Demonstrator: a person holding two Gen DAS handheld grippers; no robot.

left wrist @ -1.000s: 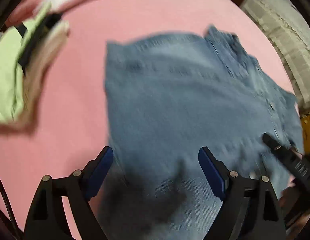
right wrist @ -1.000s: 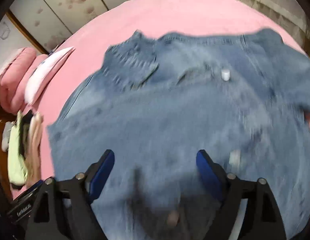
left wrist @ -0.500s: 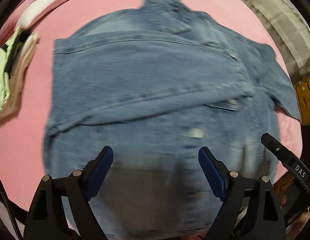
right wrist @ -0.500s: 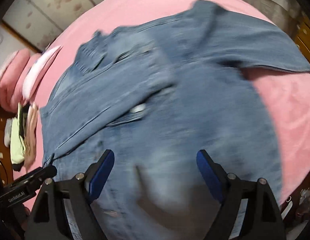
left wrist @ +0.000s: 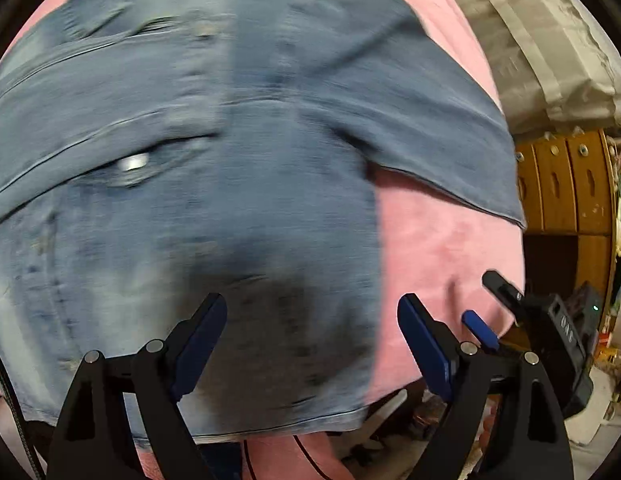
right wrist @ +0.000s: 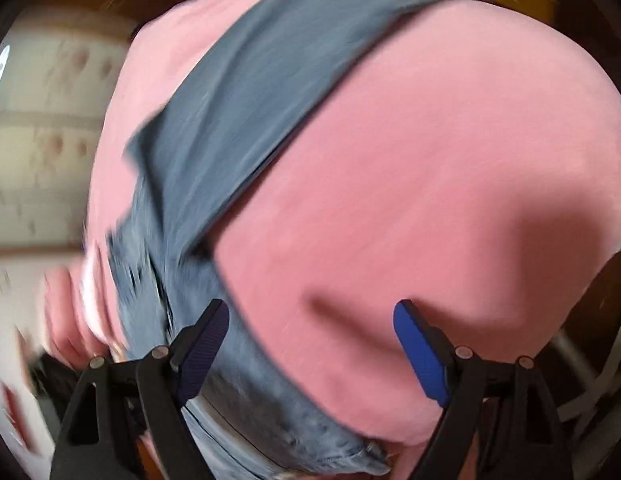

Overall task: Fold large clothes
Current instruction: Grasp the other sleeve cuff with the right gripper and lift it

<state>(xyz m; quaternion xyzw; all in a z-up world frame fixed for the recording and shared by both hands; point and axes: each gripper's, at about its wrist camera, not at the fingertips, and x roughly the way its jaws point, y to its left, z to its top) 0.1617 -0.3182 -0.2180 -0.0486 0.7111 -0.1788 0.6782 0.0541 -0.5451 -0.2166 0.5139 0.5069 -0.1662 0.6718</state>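
Both tongs, left tongs [left wrist: 312,340] and right tongs [right wrist: 310,346], gape wide, holding nothing above the denim shirt [left wrist: 214,184] spread on the pink bed [left wrist: 438,248]; a hasty grab beside its sleeve [right wrist: 270,76] might bunch the fabric.

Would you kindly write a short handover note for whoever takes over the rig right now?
Left gripper: jaws open, empty, above the lower part of the denim shirt.
Right gripper: jaws open, empty, over the pink bedcover beside the shirt's edge.
Shirt lies spread on the bedcover, one sleeve stretched out to the side.
Done: shirt laid out; no fold visible.
Left: fold in the sleeves, then the body.
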